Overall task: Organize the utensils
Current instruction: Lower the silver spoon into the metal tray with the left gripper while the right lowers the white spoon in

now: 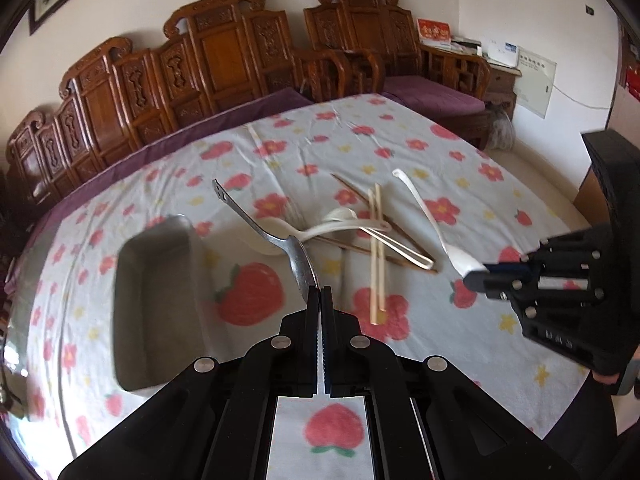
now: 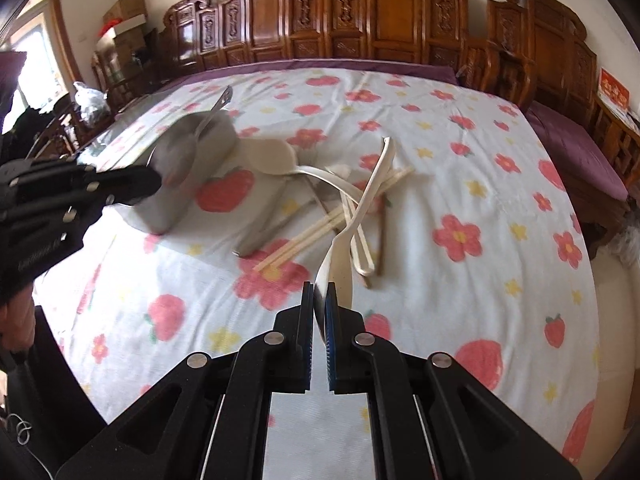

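Observation:
My left gripper (image 1: 321,292) is shut on the bowl of a metal spoon (image 1: 280,240), held above the cloth with its handle pointing up and away; the spoon also shows in the right wrist view (image 2: 188,148). My right gripper (image 2: 320,294) is shut on the bowl of a white spoon (image 2: 360,208), lifted with its handle pointing away; it also shows in the left wrist view (image 1: 424,216). On the cloth lie pale chopsticks (image 1: 377,256), dark chopsticks (image 1: 360,196) and more white spoons (image 1: 336,226). A grey rectangular tray (image 1: 156,300) sits left of the pile.
The table is covered by a white cloth with red flowers and strawberries (image 1: 460,344). Carved wooden benches with purple cushions (image 1: 224,60) stand behind the table. The other gripper's body (image 1: 560,292) hangs at the right of the left wrist view.

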